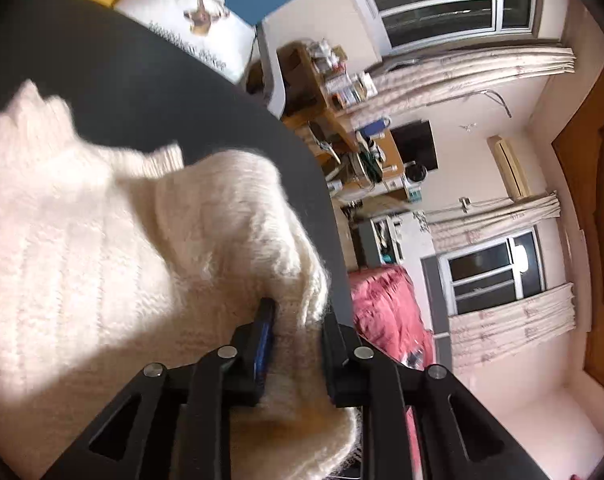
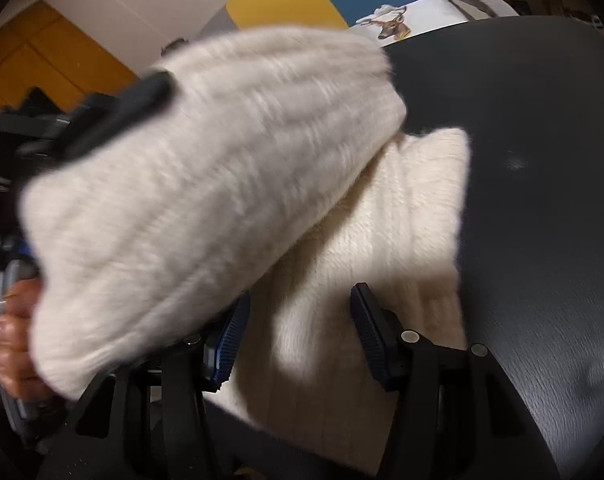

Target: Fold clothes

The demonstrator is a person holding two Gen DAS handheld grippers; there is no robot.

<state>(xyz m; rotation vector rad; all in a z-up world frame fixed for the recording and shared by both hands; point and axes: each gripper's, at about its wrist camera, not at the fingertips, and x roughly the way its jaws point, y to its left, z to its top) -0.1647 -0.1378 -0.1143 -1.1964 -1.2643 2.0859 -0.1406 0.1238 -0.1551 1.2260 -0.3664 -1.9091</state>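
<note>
A cream knit sweater (image 1: 102, 240) lies on a dark round table (image 1: 142, 92). My left gripper (image 1: 298, 340) is shut on a thick folded edge of it, near the table's rim. In the right wrist view that held part (image 2: 206, 184) hangs lifted and blurred over the flat part of the sweater (image 2: 401, 216). One of the left gripper's black fingers (image 2: 142, 96) shows on top of it, and a hand (image 2: 10, 344) holds that tool at the left. My right gripper (image 2: 300, 340) stands open low over the flat sweater, its left finger partly hidden by the lifted cloth.
Bare dark tabletop (image 2: 541, 200) stretches right of the sweater. A white pillow with a deer print (image 1: 198, 16) lies beyond the table. Past the table edge are a cluttered wooden desk (image 1: 341, 120), a red blanket (image 1: 385, 308) and curtained windows (image 1: 497, 272).
</note>
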